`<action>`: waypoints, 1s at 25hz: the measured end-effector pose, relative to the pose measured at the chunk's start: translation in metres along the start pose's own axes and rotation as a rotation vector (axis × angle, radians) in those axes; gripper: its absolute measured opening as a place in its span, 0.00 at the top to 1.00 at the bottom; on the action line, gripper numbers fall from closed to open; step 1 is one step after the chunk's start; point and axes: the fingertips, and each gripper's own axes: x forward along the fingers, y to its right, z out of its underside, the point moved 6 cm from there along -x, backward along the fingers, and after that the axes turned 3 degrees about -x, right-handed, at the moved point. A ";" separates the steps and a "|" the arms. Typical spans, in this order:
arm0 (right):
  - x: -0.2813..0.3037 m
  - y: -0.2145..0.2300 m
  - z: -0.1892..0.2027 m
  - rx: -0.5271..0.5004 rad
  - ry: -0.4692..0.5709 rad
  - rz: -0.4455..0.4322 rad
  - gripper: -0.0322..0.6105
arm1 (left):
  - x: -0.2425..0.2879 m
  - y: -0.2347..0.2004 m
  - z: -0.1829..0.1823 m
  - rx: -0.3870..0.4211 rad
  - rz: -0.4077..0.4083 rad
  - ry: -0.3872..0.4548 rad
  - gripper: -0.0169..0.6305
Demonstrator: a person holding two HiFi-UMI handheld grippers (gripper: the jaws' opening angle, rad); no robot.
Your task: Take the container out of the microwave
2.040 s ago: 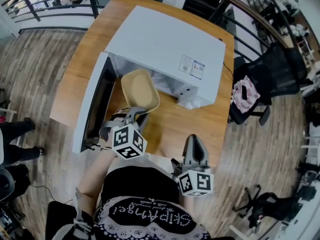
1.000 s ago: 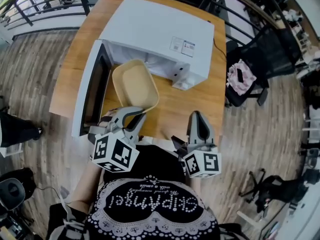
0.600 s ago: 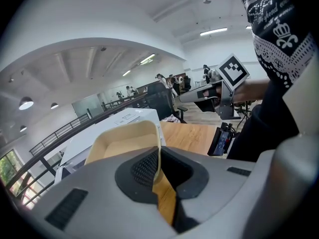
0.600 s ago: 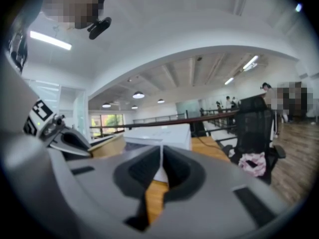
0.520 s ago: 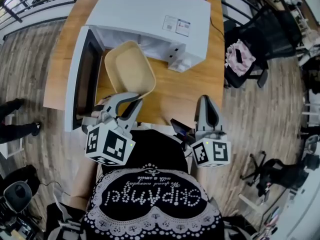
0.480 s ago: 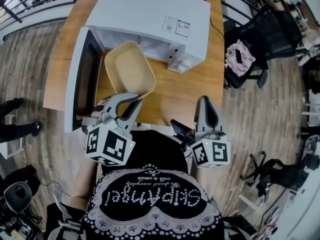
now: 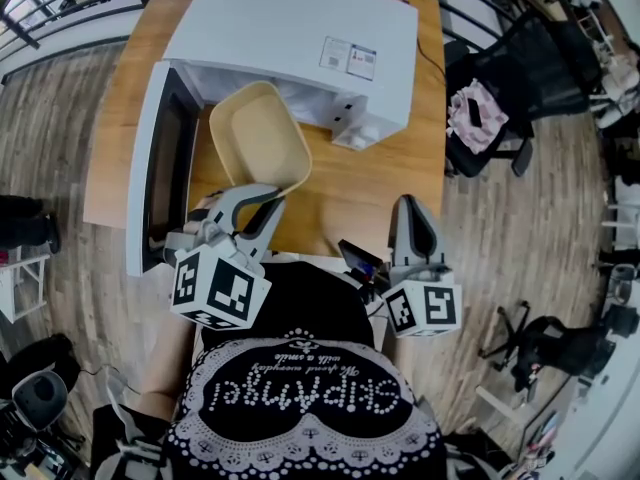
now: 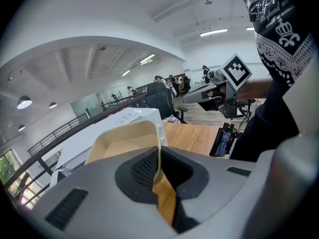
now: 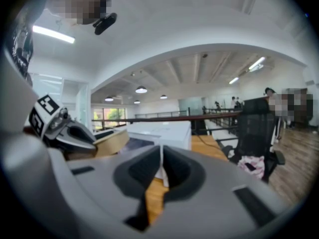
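Nearest to me, on my side of the microwave (image 7: 300, 28), both grippers hung just above the person's dark printed top (image 7: 300, 398). The left gripper (image 7: 262, 198) had its fingers (image 8: 144, 168) nearly closed, pinching the thin near rim of the container (image 7: 258, 140). In the left gripper view that beige rim ran straight down between the two pads. The right gripper (image 7: 411, 206) sat to the right of it, in front of the microwave's right corner, over the desk's (image 7: 385, 193) near edge. Its fingers (image 9: 142, 171) were pressed together with nothing between them, only bare wood showing below.

The container lay lengthwise ahead of the left gripper, empty and open side up, over the desk in front of the microwave's open mouth. Its far end reached the mouth. I could not tell whether it rested on the desk or was carried clear of it. The door (image 7: 150, 168) stood swung out to the left of the container.

The white microwave filled the far half of the desk. To its right, off the desk, stood a black chair (image 7: 520, 78) with a pink cloth (image 7: 476, 108) on its seat.
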 end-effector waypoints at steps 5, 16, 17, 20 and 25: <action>0.002 -0.002 -0.002 0.000 0.005 -0.008 0.89 | 0.001 -0.001 -0.001 -0.004 -0.001 -0.001 0.91; 0.005 -0.001 -0.004 -0.023 -0.004 0.004 0.89 | 0.001 -0.002 0.005 -0.008 0.007 -0.033 0.91; 0.005 0.000 -0.004 -0.023 -0.005 0.006 0.89 | 0.001 -0.002 0.006 -0.008 0.008 -0.036 0.91; 0.003 0.001 -0.003 -0.024 -0.007 0.012 0.89 | 0.001 0.000 0.007 -0.009 0.011 -0.040 0.91; 0.001 0.001 -0.001 -0.018 -0.011 0.017 0.89 | 0.000 0.002 0.008 -0.007 0.015 -0.041 0.91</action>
